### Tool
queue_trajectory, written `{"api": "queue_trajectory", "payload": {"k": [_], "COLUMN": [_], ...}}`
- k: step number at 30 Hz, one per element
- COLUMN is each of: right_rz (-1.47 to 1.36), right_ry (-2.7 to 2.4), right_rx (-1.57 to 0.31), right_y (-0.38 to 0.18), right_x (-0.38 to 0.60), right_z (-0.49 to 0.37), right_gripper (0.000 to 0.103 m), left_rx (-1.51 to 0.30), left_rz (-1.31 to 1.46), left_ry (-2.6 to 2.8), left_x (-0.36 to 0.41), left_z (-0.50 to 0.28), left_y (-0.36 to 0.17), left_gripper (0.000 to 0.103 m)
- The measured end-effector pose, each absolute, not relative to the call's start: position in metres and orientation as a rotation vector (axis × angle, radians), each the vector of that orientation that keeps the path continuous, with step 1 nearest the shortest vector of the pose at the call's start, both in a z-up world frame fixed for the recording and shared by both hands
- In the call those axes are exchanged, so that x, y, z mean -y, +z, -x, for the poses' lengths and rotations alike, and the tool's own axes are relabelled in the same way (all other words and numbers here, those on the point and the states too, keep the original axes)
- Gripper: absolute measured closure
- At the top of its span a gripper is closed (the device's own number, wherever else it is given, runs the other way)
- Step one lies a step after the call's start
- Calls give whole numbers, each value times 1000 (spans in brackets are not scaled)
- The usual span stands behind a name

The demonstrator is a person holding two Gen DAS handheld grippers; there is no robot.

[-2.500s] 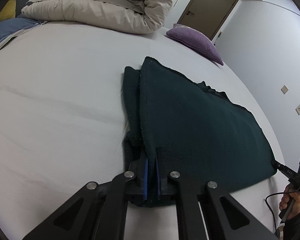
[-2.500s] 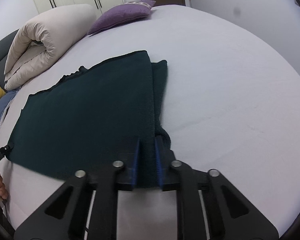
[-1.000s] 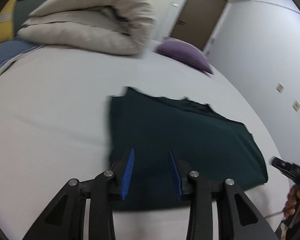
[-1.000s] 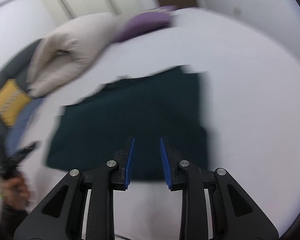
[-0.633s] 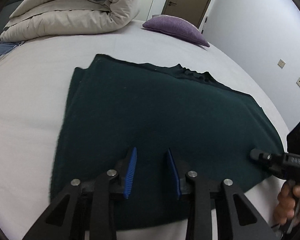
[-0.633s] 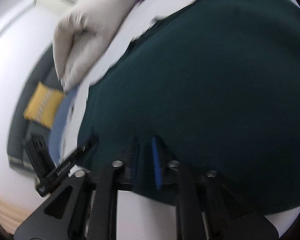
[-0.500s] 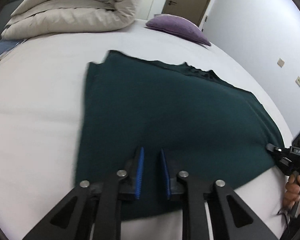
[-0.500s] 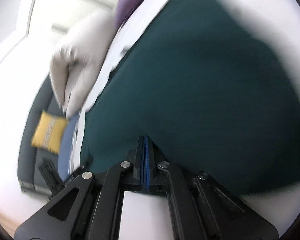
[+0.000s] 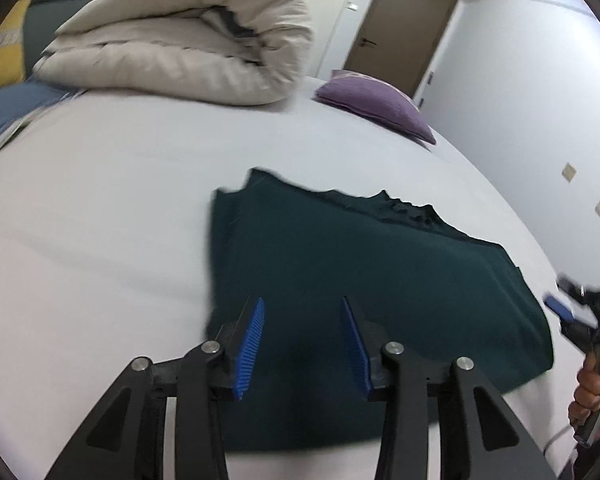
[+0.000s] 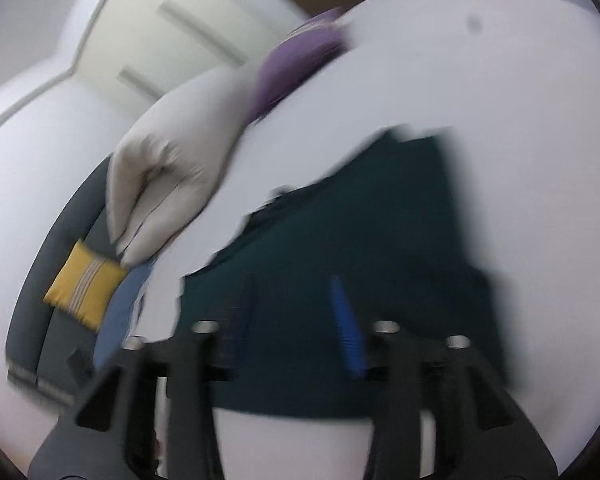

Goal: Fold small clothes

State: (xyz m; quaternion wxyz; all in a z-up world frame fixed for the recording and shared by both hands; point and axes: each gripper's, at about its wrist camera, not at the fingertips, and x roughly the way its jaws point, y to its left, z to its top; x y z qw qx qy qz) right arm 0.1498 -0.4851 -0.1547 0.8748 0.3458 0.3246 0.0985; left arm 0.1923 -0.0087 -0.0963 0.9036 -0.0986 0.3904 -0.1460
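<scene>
A dark green garment (image 9: pixel 364 276) lies folded flat on the white bed (image 9: pixel 100 208). My left gripper (image 9: pixel 302 328) is open and empty, raised a little above the garment's near edge. My right gripper (image 10: pixel 292 316) is open and empty, above the garment (image 10: pixel 360 240) near its front edge; that view is blurred by motion. The right gripper also shows at the far right of the left wrist view (image 9: pixel 580 312), held in a hand, beside the garment's right edge.
A rolled beige duvet (image 9: pixel 188 48) and a purple pillow (image 9: pixel 376 104) lie at the far side of the bed. A yellow cushion (image 10: pixel 84 284) sits on a dark sofa to the left. A brown door (image 9: pixel 400 28) stands behind.
Both grippers let go of the garment, shut briefly, then opened wide again and lifted back. The garment now lies flat on the bed.
</scene>
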Motion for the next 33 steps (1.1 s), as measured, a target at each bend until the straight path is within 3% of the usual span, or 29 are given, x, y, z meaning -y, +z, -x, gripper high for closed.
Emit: {"api": "queue_trajectory", "payload": {"k": [6,8,13,16,18,21,27,33], "right_rz": [-721,-805,-898,-916,-927,-869,-865,-826], "right_ry": [165,197,37,-102,-194,-183,-74,-31], "right_rx": [-830,-794,-637,-582,-576,-629,-710,-770], "right_y": [-200,-213,-216,-207,-202,-200,-213,-212], "right_x": [457,482,566,604,621,622,589,582], "right_z": [-230,-229,-185,-154,-129,-110,-105,-107], "right_gripper": [59,76,82,75,62,55,55,53], "left_rx": [-892,-890,-856,-863,-869,-876,-862,-912], "left_rz": [120,122,116,96,63,-1,-142,-148], "left_ry": [-265,-272,-290,-272,-241,-228,-315,-287], "left_x": [32,27,23,26,32,53,120,135], "left_z": [-240,-243,-238,-236,-232,-219,-195,-199], "left_y": [-125,-134,-142,-140,-134,-121,-109,-126], "left_gripper": [54,54,54,54,53,53,47,39]}}
